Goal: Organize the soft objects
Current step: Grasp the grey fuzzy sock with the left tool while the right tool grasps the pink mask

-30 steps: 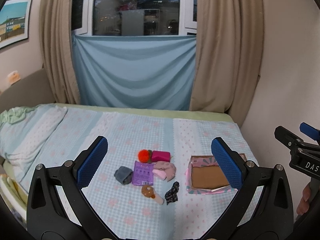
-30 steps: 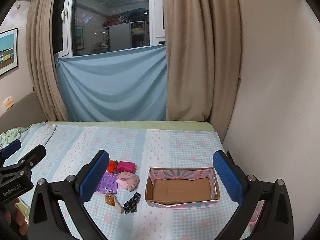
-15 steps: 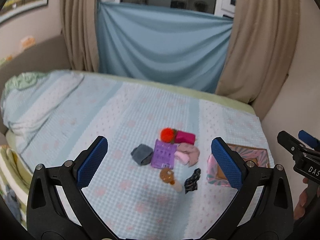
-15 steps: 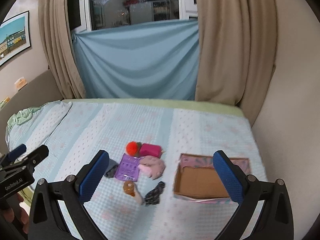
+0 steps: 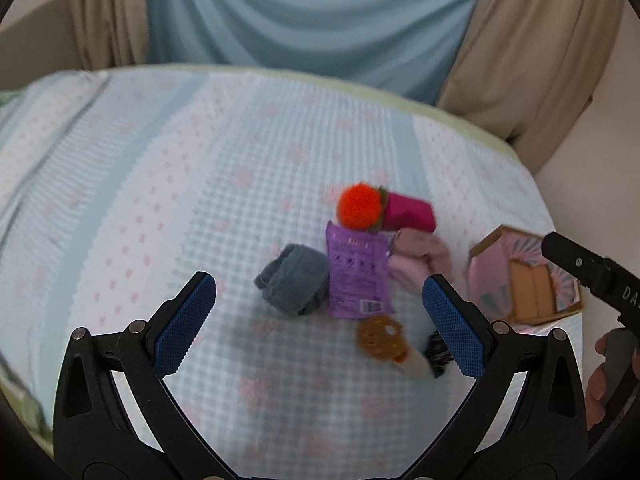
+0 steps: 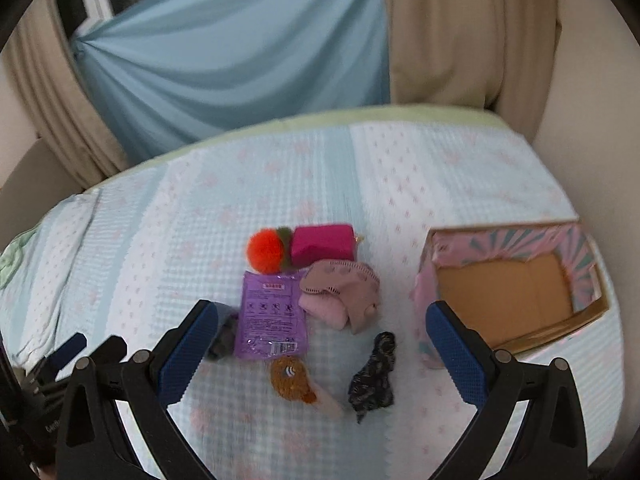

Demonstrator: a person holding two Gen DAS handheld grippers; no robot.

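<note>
A small heap of soft things lies mid-bed: an orange pompom (image 6: 265,249), a magenta pouch (image 6: 323,241), a purple packet (image 6: 273,316), pink folded cloth (image 6: 344,293), a grey rolled cloth (image 5: 295,278), a brown plush piece (image 6: 291,378) and a black scrunchie (image 6: 373,376). An empty cardboard box (image 6: 508,296) with pink lining sits to their right. My left gripper (image 5: 316,320) hovers open above the grey cloth and packet. My right gripper (image 6: 320,354) hangs open over the plush and scrunchie. Neither holds anything.
The bed (image 5: 160,184) has a pale blue checked cover with pink spots. A blue drape (image 6: 240,64) and beige curtains (image 6: 464,32) hang behind it; a wall (image 5: 592,168) borders the right side. A hand (image 5: 600,384) grips the right tool's handle.
Both grippers have dropped and moved forward toward the heap, which now looks much larger. Jaws stayed open and no object shifted.
</note>
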